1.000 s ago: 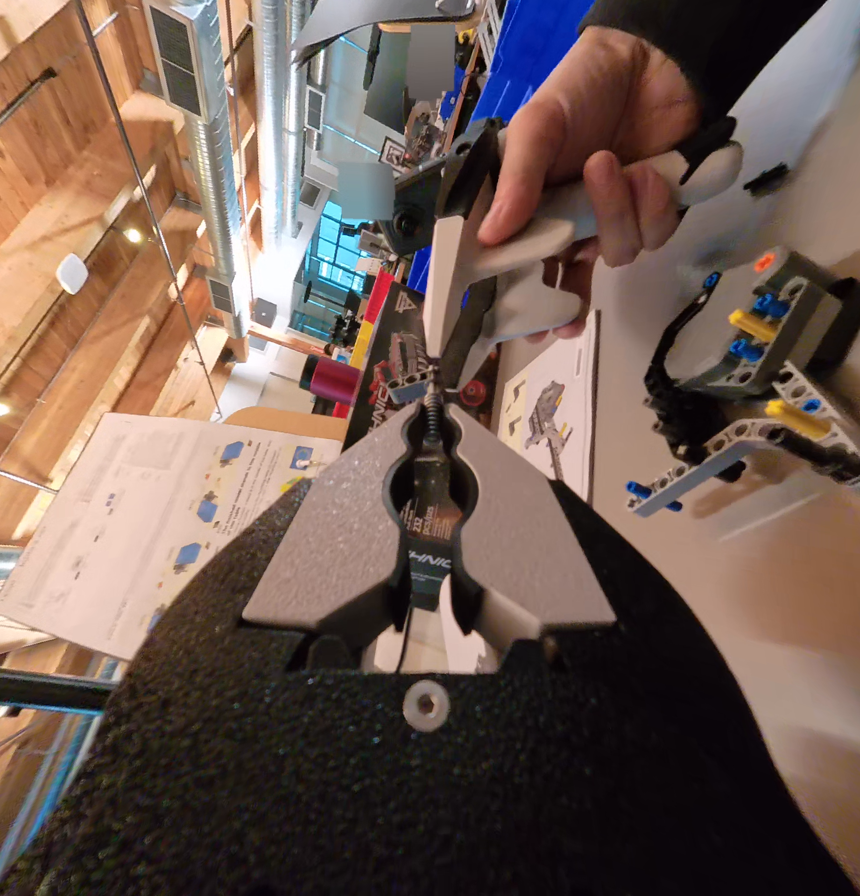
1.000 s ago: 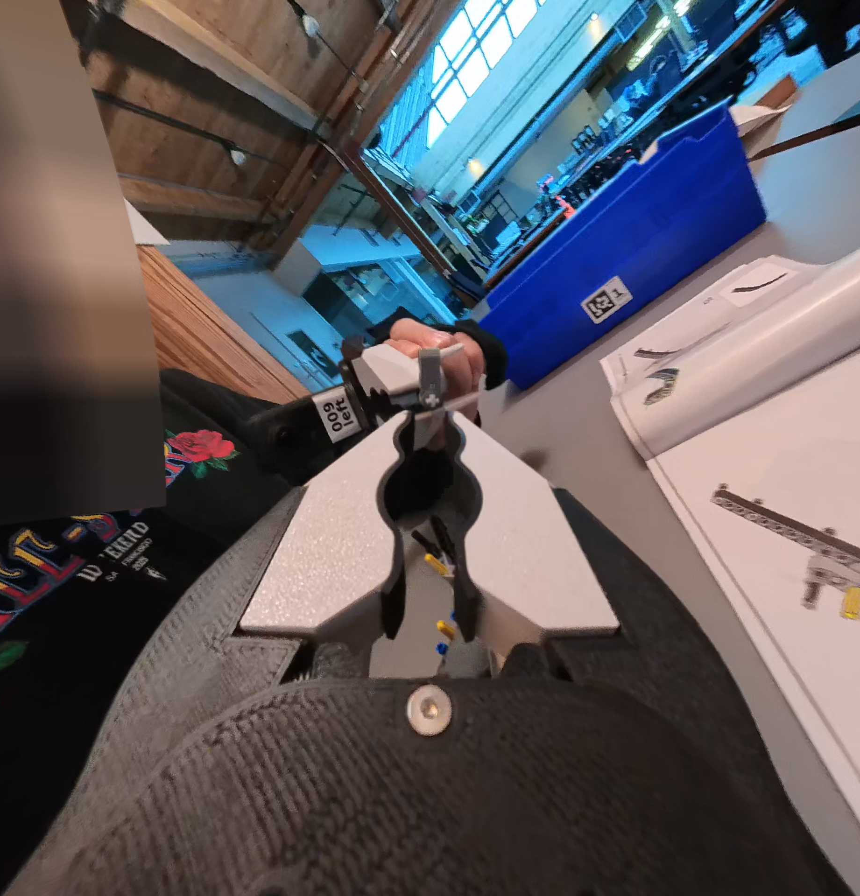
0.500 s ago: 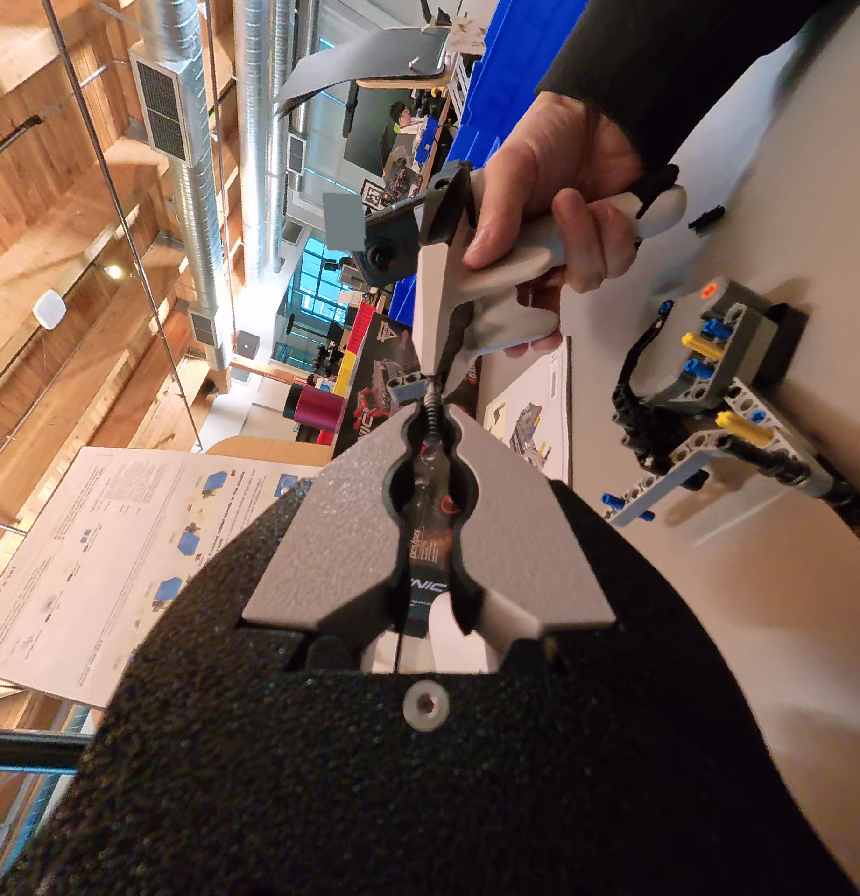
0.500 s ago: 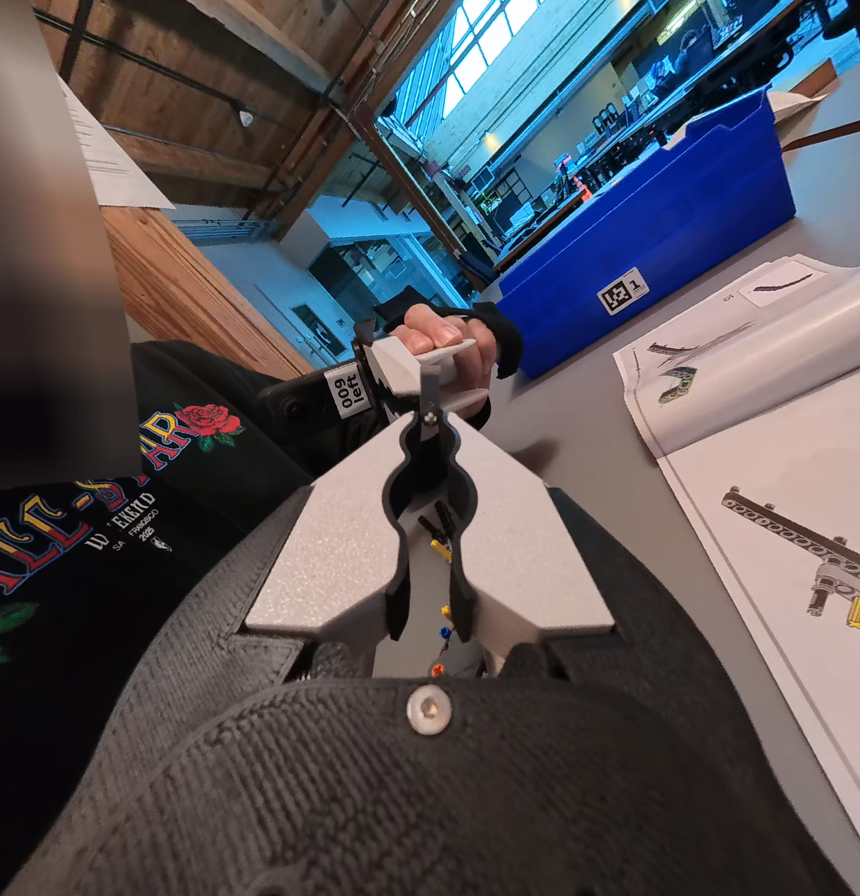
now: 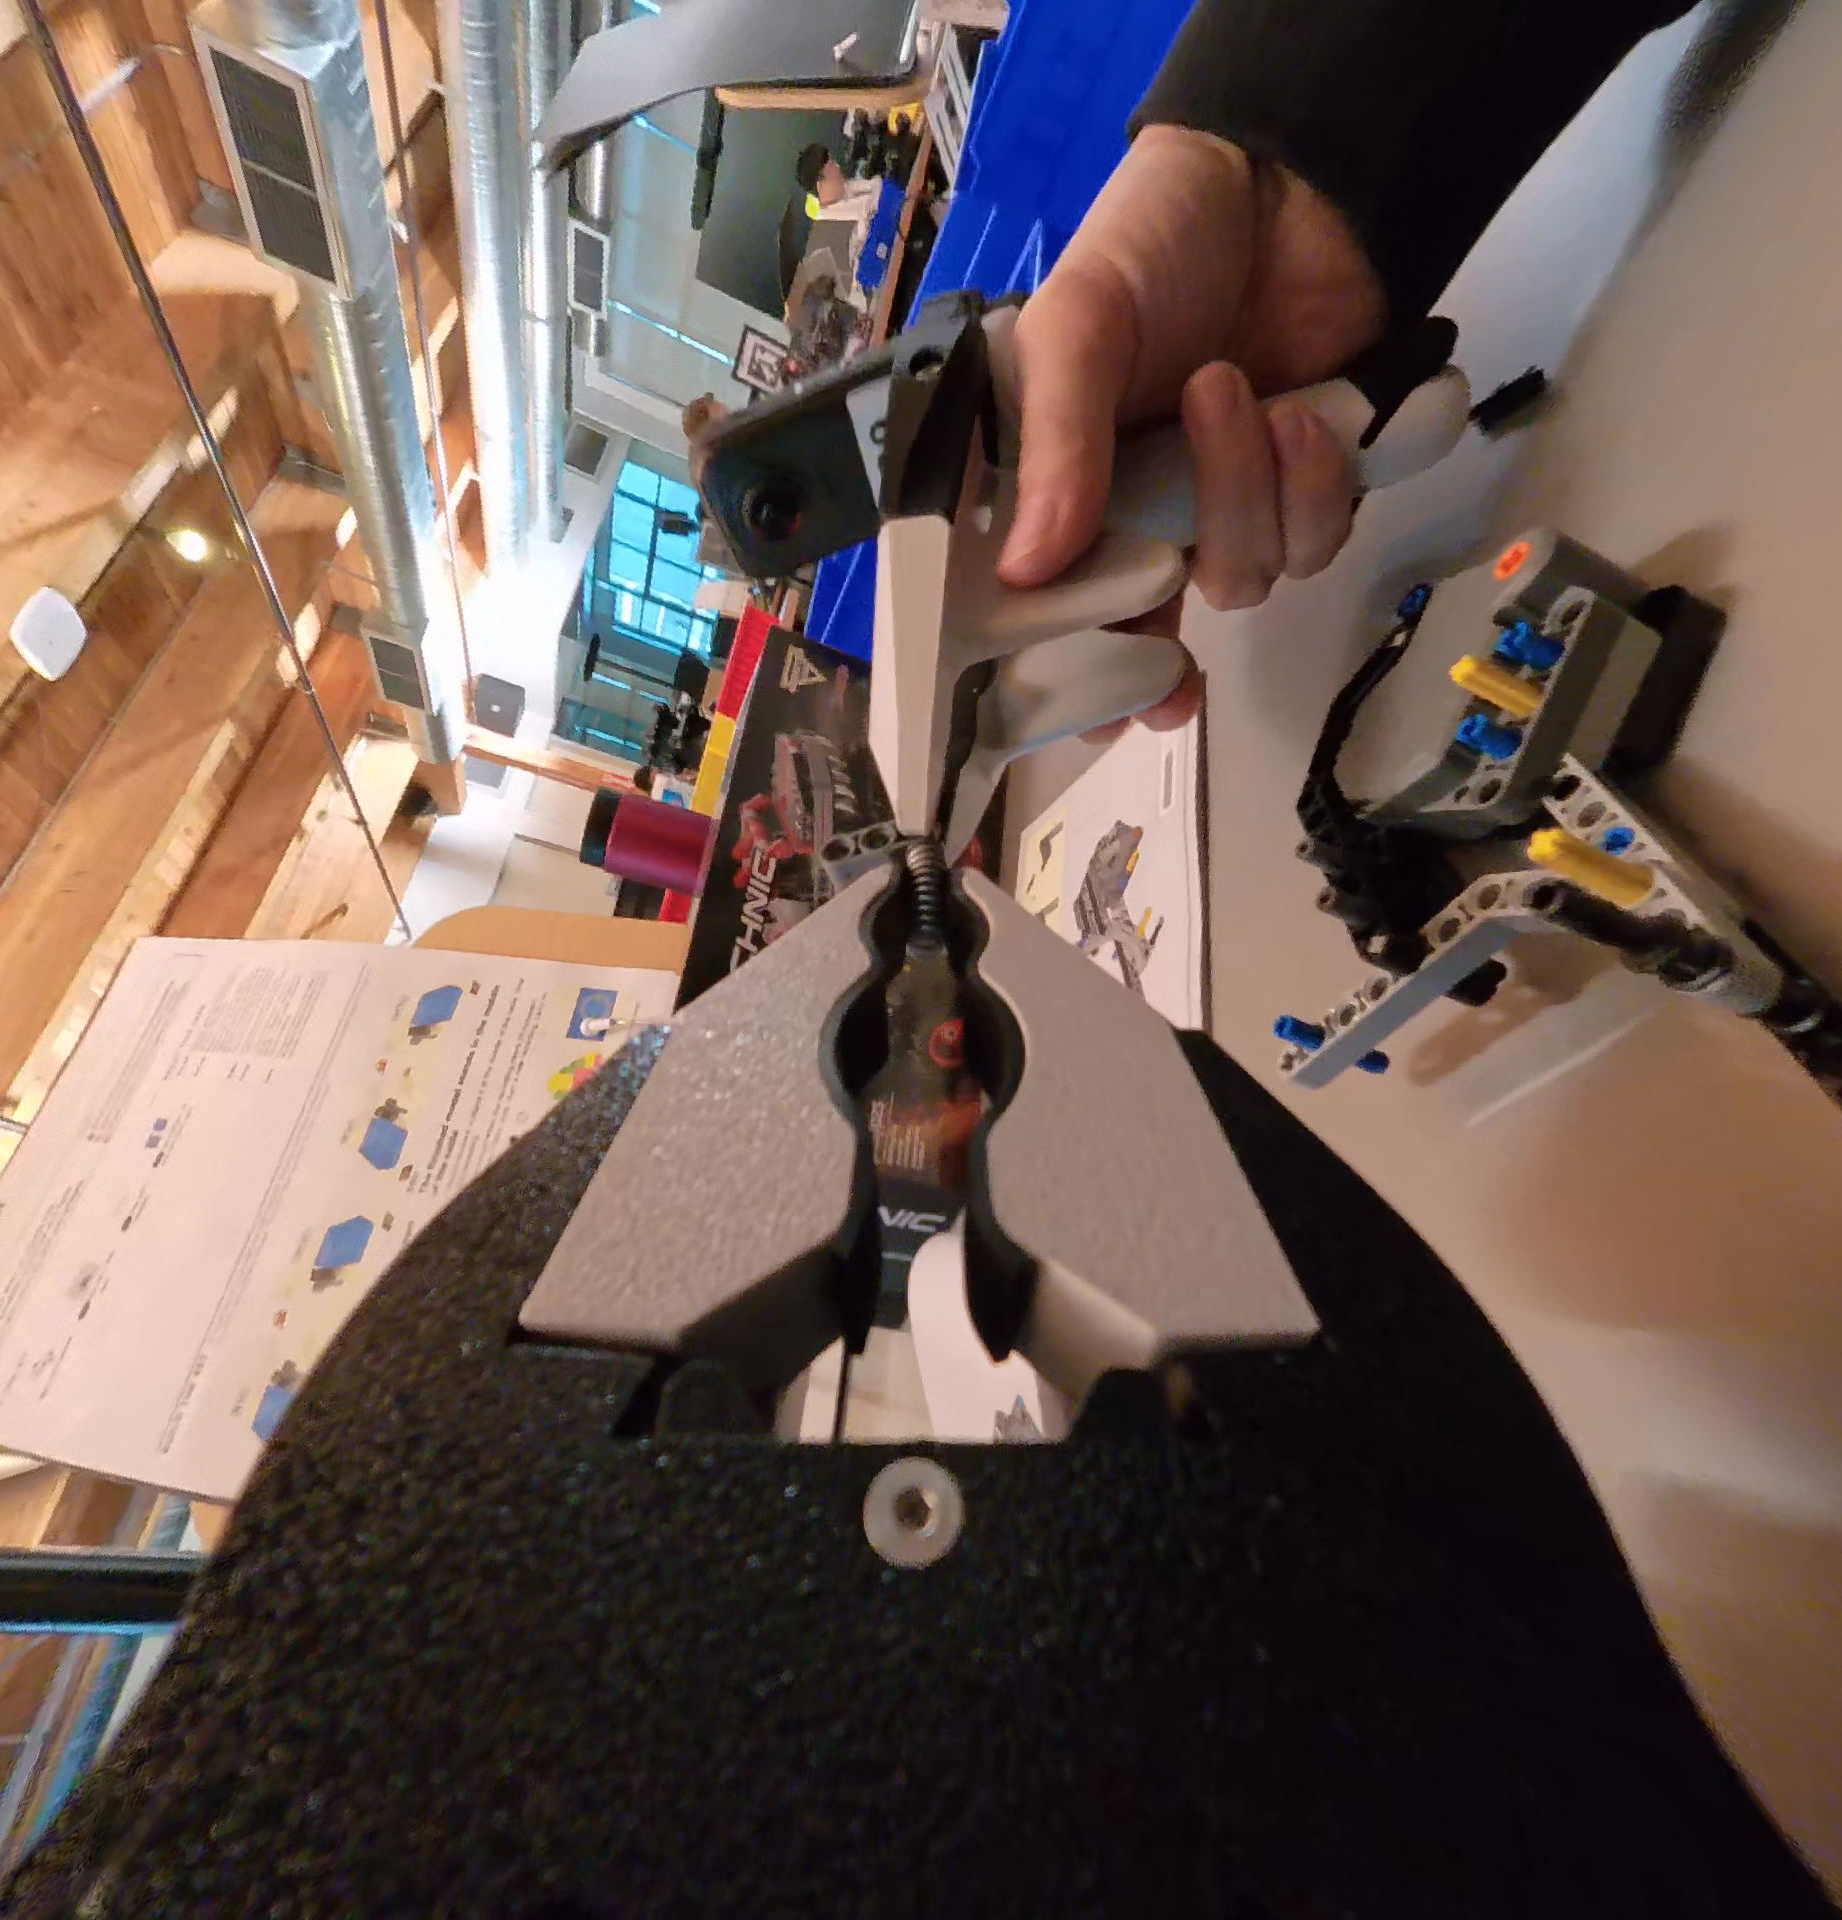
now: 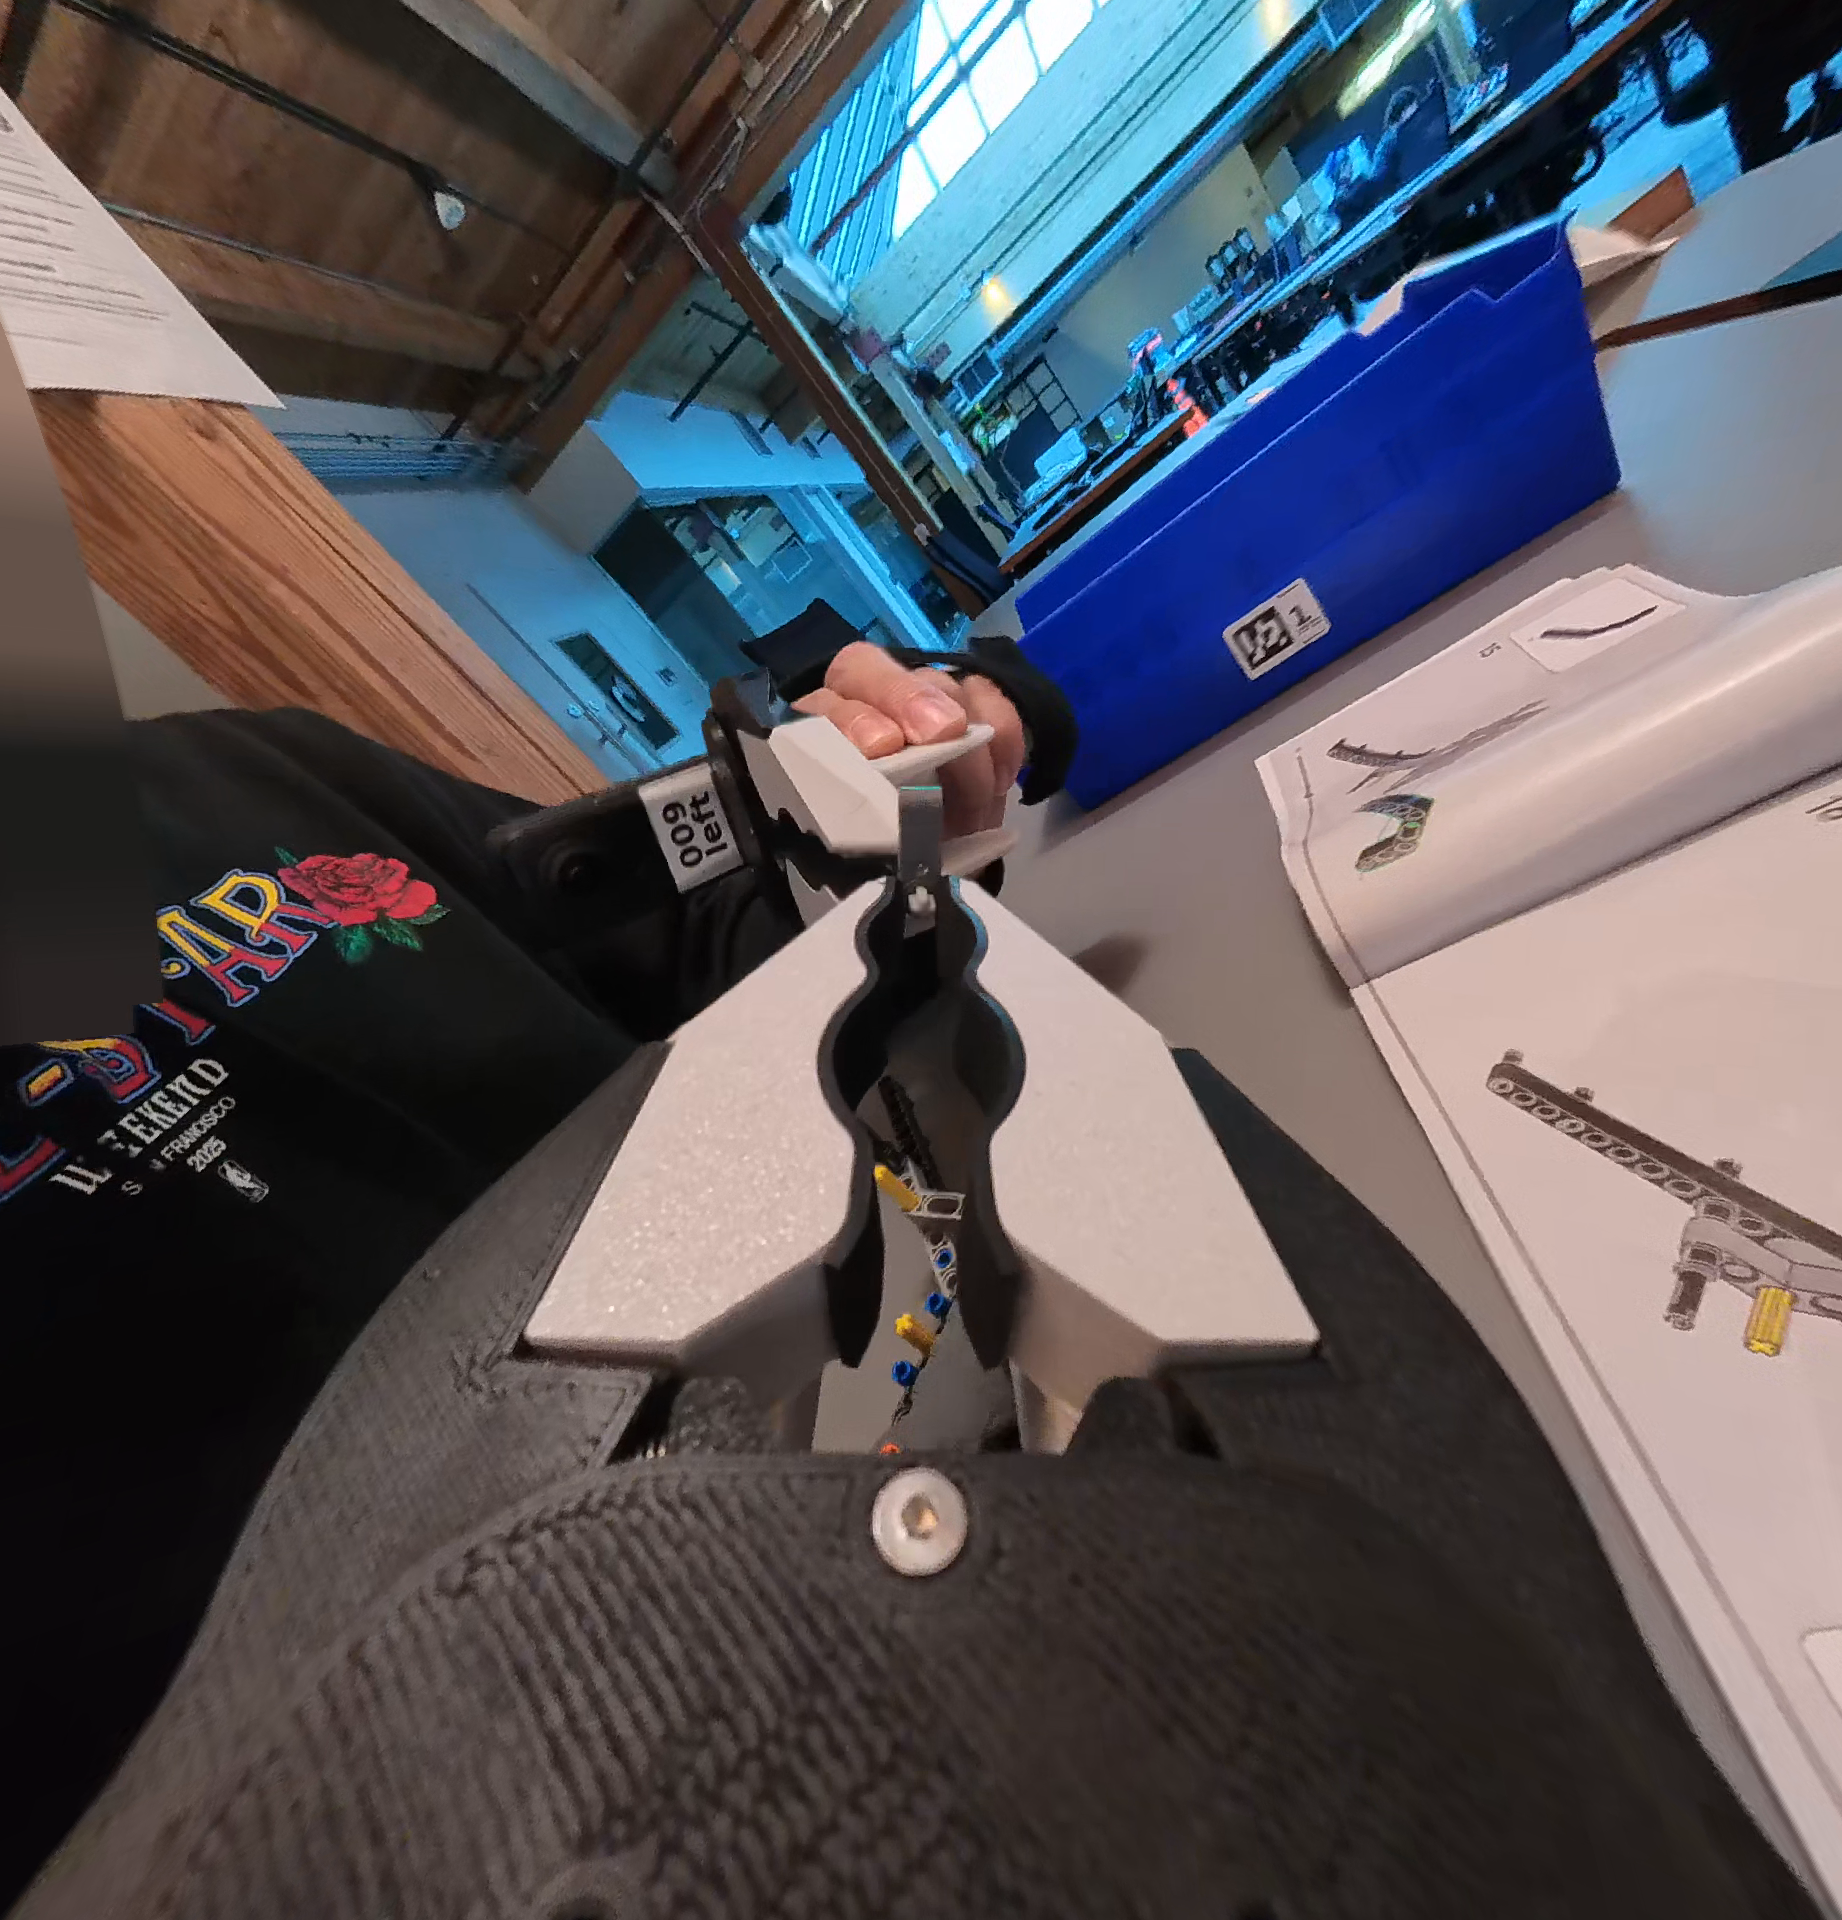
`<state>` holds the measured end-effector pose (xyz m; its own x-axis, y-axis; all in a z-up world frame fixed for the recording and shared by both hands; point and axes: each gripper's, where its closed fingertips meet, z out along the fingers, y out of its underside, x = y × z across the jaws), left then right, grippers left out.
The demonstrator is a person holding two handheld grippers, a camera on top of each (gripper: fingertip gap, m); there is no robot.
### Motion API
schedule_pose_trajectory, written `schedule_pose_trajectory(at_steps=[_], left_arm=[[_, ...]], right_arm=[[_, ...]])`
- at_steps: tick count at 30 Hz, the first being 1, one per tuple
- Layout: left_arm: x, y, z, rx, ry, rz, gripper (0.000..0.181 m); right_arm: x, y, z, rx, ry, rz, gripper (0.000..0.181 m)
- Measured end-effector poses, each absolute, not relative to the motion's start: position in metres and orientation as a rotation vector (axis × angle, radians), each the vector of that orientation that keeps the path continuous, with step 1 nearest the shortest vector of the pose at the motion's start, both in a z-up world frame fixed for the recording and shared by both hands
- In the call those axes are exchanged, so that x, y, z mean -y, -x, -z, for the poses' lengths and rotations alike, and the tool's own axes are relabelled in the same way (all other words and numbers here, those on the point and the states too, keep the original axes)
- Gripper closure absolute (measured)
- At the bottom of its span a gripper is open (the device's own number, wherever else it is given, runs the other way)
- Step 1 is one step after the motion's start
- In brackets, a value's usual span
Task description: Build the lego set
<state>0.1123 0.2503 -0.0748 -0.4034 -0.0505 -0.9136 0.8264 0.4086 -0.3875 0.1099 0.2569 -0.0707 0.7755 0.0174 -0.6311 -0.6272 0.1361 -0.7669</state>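
My left gripper is shut on a thin black coil-spring part that sticks out past its tips. My right gripper is shut on a small grey lego piece that stands up from its tips. The two grippers meet tip to tip above the table. In the left wrist view the grey piece sits right at the spring's end, and a hand holds the right gripper. The partly built model, a grey box with beams and yellow and blue pins, lies on the table to the right. It also shows between my right fingers.
An open instruction booklet lies to the right, with a blue bin behind it. The set's black box, a maroon cup and a printed sheet stand at the left. A small black piece lies on the table. Both grippers' tips are close together, under 4 cm apart.
Both grippers have stayed shut and tip to tip. The pair has shifted slightly over the table. The grey piece now stands taller in the right wrist view.
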Motion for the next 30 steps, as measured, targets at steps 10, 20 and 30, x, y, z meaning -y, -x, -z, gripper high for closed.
schedule_pose_trajectory(at_steps=[10, 20, 30], left_arm=[[-0.252, -0.126, 0.072, -1.694, -0.567, 1.128, 0.178], [-0.252, -0.122, 0.063, -1.805, -0.410, 1.434, 0.177], [-0.260, -0.138, 0.060, -1.938, -0.171, 1.606, 0.177]], right_arm=[[-0.253, -0.116, 0.073, -0.560, 1.407, -0.371, 0.171], [-0.243, -0.126, 0.054, -0.585, 1.246, -0.383, 0.161], [-0.234, -0.149, 0.057, -0.704, 1.295, -0.116, 0.142]])
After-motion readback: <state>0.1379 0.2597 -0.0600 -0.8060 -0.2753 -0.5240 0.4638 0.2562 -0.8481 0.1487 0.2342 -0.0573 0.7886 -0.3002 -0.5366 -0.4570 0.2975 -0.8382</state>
